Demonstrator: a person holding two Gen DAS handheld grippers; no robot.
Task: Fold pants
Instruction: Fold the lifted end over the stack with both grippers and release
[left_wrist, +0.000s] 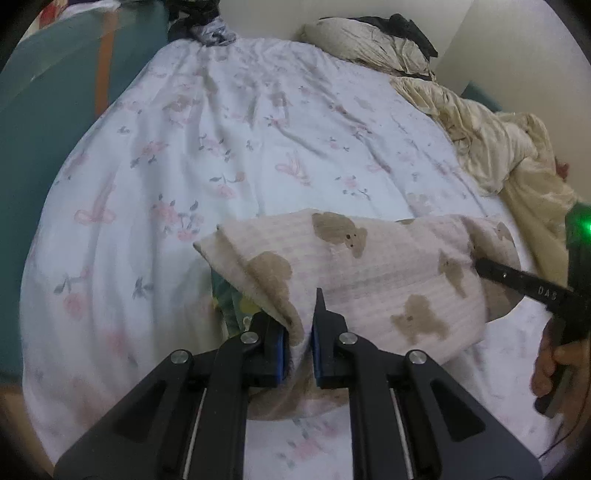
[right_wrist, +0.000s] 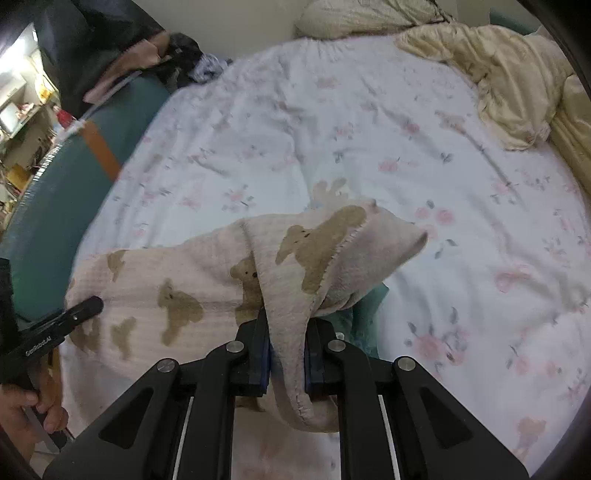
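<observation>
We hold the bear-print pants (left_wrist: 369, 273) pinched in both the left gripper (left_wrist: 299, 332) and right gripper (right_wrist: 286, 347); either bunched fold could slip, perhaps skewing the crease.

The soft fleece pants (left_wrist: 373, 284) were pale pink with a fine check of thin pink lines, and brown teddy bears with small dark eyes were printed over them. The cotton bed sheet (left_wrist: 229, 140) was white, with pink flowers, pink bows and grey-green leaves. The crumpled quilt (right_wrist: 509, 85) at the side of the bed was cream yellow. The padded bed edge (right_wrist: 55, 206) was teal green and carried an orange-brown strip. The left gripper (left_wrist: 297, 325) was black with blue pads (left_wrist: 316, 343) on its fingers, and the right gripper (right_wrist: 286, 350) had the same black body. A green light glowed on the right gripper in the left view.
</observation>
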